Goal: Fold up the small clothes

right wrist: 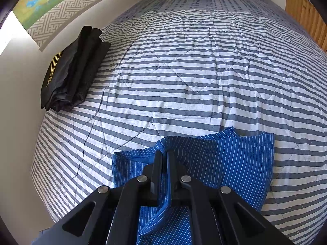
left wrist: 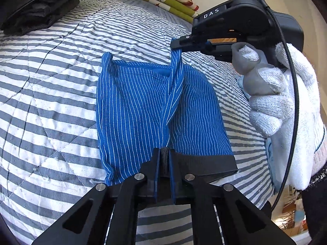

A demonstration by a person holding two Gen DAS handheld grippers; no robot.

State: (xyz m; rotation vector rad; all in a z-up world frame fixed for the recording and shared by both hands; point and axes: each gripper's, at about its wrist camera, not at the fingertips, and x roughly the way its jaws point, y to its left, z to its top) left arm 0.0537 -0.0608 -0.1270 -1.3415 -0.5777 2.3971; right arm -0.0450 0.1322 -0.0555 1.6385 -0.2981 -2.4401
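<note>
You are pinching the blue pinstriped cotton shorts [left wrist: 143,102] with both hand-held grippers, left [left wrist: 163,151] closed on the black waistband, right [right wrist: 164,155] closed on the leg hem, over the striped quilted bed [left wrist: 51,81], and uneven pulling could twist the fold.

My left claw [left wrist: 163,153] sits at six o'clock in its own view, jaws pinched nearly together on fabric; my right claw [left wrist: 177,43] reaches in from two o'clock, jaws closed, clamping a raised fold; my white-gloved right hand [left wrist: 286,94] wraps its handle at three o'clock.
</note>
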